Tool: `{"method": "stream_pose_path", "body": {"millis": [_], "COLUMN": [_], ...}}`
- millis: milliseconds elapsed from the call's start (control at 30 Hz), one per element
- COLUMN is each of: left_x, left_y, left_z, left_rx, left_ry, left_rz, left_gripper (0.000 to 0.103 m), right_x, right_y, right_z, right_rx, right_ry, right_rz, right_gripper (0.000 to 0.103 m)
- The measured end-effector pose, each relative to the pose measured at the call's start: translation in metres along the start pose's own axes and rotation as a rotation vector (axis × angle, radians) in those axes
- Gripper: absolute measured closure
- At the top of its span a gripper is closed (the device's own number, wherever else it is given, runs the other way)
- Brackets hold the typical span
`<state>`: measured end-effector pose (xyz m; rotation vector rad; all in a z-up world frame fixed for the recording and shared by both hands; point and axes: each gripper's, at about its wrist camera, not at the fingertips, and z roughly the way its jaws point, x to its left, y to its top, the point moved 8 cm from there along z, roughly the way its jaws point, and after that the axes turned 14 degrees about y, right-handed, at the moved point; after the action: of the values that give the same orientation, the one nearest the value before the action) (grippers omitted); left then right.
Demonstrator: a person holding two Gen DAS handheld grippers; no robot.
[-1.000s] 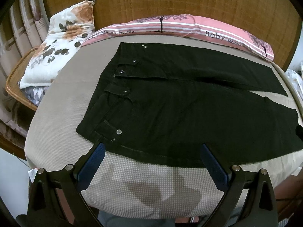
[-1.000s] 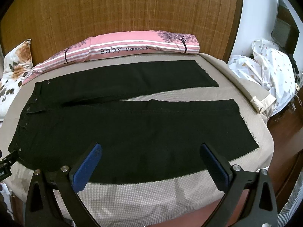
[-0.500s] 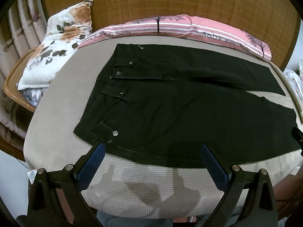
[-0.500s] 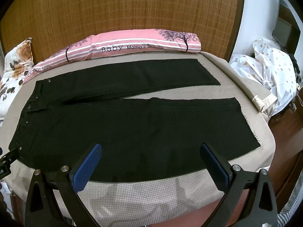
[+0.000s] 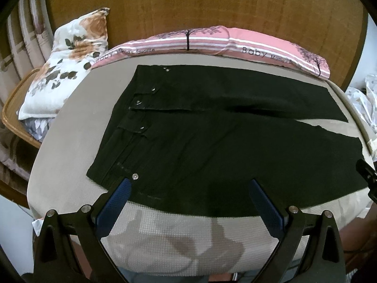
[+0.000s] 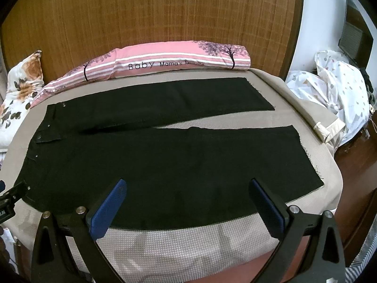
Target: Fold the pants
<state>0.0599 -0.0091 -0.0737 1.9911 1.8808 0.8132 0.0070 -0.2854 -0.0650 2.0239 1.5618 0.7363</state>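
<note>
In the left wrist view the pink pillow (image 5: 235,44) and wooden headboard (image 5: 212,4) are blurred, so the pillow's small lettering is hard to read. The right tool (image 5: 367,176) is cut off by the frame edge. The floral cushion (image 6: 18,89) is cropped at the right wrist view's left edge.

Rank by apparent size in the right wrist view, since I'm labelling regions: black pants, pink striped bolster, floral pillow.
1. black pants, by far the largest
2. pink striped bolster
3. floral pillow, though the frame edge crops it, so its rank is unsure

Black pants (image 6: 165,165) flat beyond spread claw (image 6: 188,184)
</note>
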Motion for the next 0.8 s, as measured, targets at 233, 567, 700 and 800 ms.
{"method": "stream_pose_path", "body": {"millis": [233, 567, 700, 800], "left_x": [-0.007, -0.015, -0.017, -0.019], "left_y": [0.006, 0.013, 0.014, 0.015], "left_z": [-0.006, -0.014, -0.017, -0.017], "left_rx": [-0.021, -0.055, -0.066, -0.074], "left_ry": [-0.019, -0.044, -0.055, -0.058], "left_rz": [0.011, 0.019, 0.023, 0.027], "left_gripper": [0.003, 0.003, 0.003, 0.003], "right_x": [0.002, 0.004, 0.006, 0.006], "right_y": [0.005, 0.007, 0.008, 0.009], "right_z": [-0.003, -0.006, -0.008, -0.009], "right_rx": [-0.012, -0.026, -0.035, -0.039], "right_ry": [-0.001, 0.01, 0.011, 0.015], "right_rz": [-0.004, -0.005, -0.011, -0.01], "right_gripper": [0.0, 0.001, 0.001, 0.001]}}
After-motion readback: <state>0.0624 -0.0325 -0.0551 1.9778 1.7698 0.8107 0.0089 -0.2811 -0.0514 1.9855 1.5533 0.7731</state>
